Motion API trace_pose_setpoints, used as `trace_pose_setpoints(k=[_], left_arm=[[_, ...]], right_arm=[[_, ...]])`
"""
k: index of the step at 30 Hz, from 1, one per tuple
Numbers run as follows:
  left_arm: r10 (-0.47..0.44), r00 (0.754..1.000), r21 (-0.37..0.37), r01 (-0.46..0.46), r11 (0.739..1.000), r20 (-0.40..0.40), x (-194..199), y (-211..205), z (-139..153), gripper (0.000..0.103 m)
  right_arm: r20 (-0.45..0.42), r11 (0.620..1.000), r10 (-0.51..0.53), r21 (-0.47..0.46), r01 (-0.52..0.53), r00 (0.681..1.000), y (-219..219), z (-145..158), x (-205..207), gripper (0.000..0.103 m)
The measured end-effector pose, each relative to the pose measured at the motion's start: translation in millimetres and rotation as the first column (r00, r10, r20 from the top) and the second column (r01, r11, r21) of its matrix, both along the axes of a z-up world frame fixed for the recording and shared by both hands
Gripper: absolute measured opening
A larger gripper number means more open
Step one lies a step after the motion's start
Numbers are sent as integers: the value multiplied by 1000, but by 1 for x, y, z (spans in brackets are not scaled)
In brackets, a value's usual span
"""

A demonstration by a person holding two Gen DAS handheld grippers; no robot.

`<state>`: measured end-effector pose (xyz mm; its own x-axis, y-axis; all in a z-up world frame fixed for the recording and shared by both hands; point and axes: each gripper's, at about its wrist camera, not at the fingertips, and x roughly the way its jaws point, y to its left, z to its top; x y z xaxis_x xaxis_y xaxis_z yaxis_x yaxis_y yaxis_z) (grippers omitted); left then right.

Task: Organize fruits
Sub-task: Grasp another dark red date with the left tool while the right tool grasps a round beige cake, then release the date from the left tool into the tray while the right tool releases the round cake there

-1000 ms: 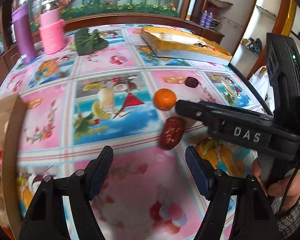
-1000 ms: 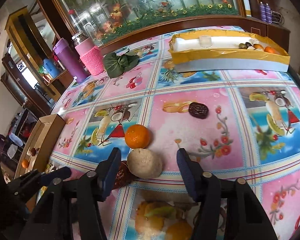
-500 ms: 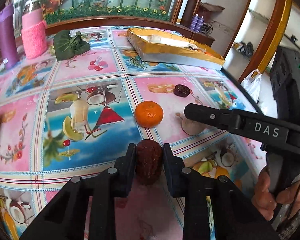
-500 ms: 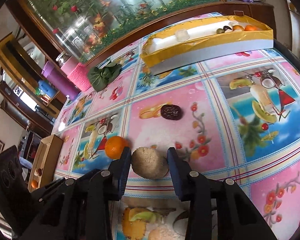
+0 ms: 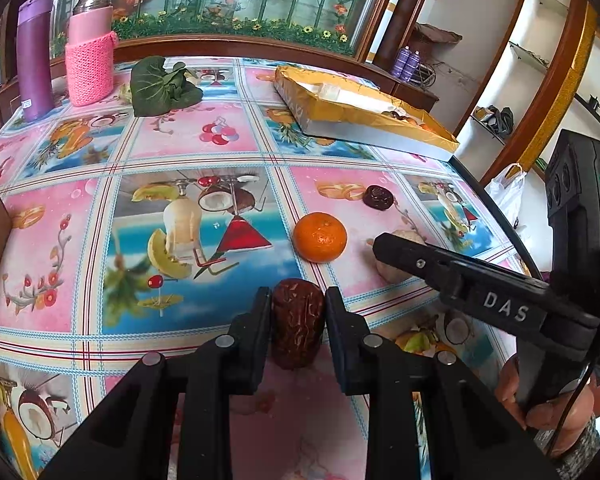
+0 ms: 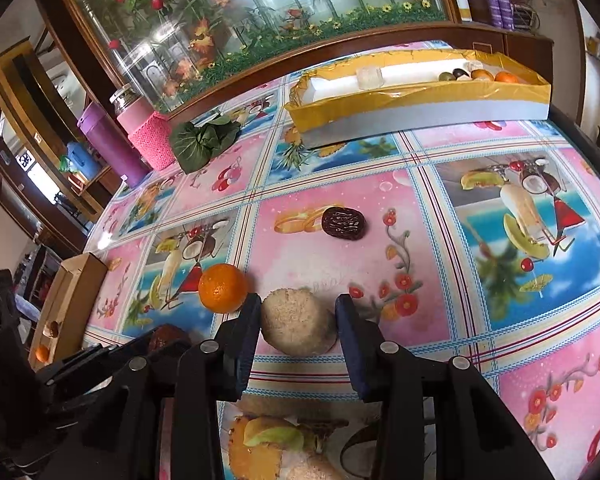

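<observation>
A wrinkled red-brown date [image 5: 298,320] rests on the fruit-print tablecloth [image 5: 228,136], and my left gripper [image 5: 296,300] is shut on it, one pad on each side. My right gripper [image 6: 298,308] is shut on a rough tan round fruit [image 6: 298,326], both pads touching its sides. In the left wrist view the right gripper [image 5: 384,240] reaches in from the right and hides most of that tan fruit. An orange [image 6: 223,288] lies just left of it, and a darker date [image 6: 344,222] lies farther back.
A yellow-lined tray [image 6: 420,100] at the back right holds several fruits at its right end. At the left table edge is a cardboard box [image 6: 72,300] with fruit inside. A purple bottle [image 5: 34,52], a pink-sleeved jar [image 5: 89,64] and a leafy green [image 5: 160,86] stand at the back left.
My left gripper moved up to the red-brown date and closed from wide open onto it. My right gripper's jaws closed onto the tan fruit.
</observation>
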<state>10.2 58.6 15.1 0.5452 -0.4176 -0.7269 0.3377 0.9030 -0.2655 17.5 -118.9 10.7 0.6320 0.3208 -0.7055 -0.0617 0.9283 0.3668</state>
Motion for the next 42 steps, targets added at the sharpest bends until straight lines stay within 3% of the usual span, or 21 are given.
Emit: trace_pose_setpoints(k=[7,10,14,19,28,34,38,42], left_arm=[[-5,1000,-11,5,1000,-3,0,3,-1,25],[-2,1000,-19,2,1000,-4,1,5,-1,25],[1,1000,-16,-1,1000,6,-2,7,0,25],[-7,1000,-30,8,1000,20,-15,13,4,25],[130,991,-117,-125,985,32,-70,85,29,26],[254,965,-161,-242,957,60,-117,154,45,26],[367,927,-143,-354,924,79,-136,204,50,26],[489,867,-99,-480,872,100,-159,255,49,26]], right_arm=[[-14,999,-36,-7,36,999,-2,3,-9,40],[-2,999,-51,2,51,999,-6,15,-34,40],[24,996,-69,-54,70,997,-8,29,-77,40],[14,993,-96,-61,96,995,-12,27,-121,41],[7,994,-20,-105,20,1000,29,26,-149,41],[19,991,75,-110,-72,997,74,32,-151,41],[28,985,139,-111,-135,990,103,35,-152,41],[35,977,192,-101,-187,981,125,37,-151,41]])
